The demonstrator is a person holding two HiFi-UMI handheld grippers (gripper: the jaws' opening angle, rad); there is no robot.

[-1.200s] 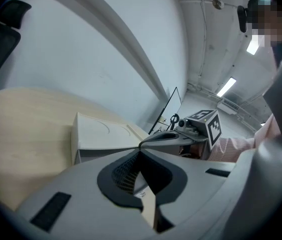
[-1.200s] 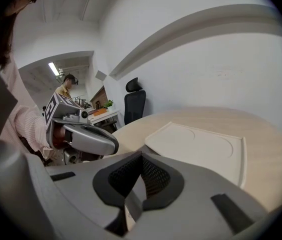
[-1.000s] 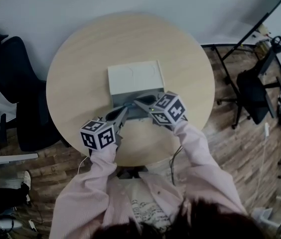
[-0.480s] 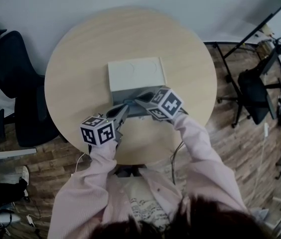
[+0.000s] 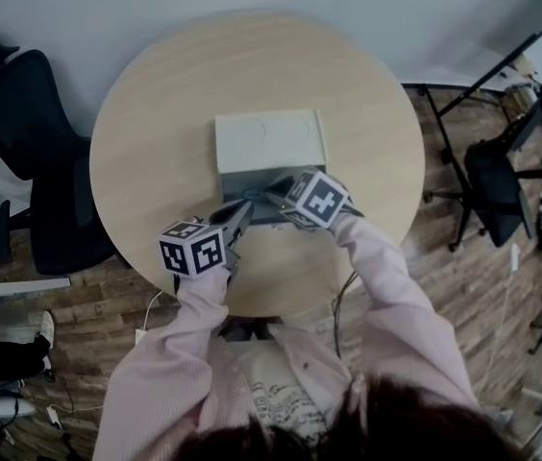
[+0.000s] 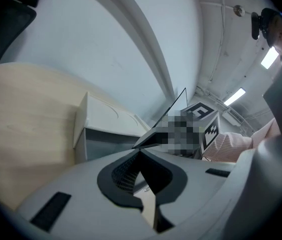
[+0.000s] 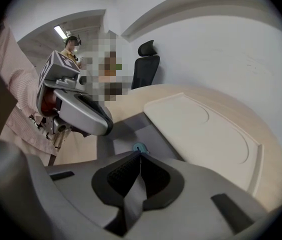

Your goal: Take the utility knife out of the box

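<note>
A box with a white lid (image 5: 271,142) stands mid-table, its grey drawer (image 5: 252,185) pulled out toward me. In the drawer lies a small teal-blue piece (image 7: 139,147), seemingly part of the utility knife; the rest of the knife is hidden. My right gripper (image 5: 273,192) points steeply down into the drawer, its tips (image 7: 140,152) just short of the teal piece. Its jaws are opening, only a sliver apart, with nothing between them. My left gripper (image 5: 242,214) sits at the drawer's near left corner, shut and empty (image 6: 140,151).
The round wooden table (image 5: 156,113) carries only the box. Black office chairs stand at the left (image 5: 31,142) and right (image 5: 492,185). A metal stand (image 5: 463,94) is at the right, on wood flooring.
My right gripper has sunk toward the drawer and rolled slightly. The left gripper has stayed by the drawer's near corner.
</note>
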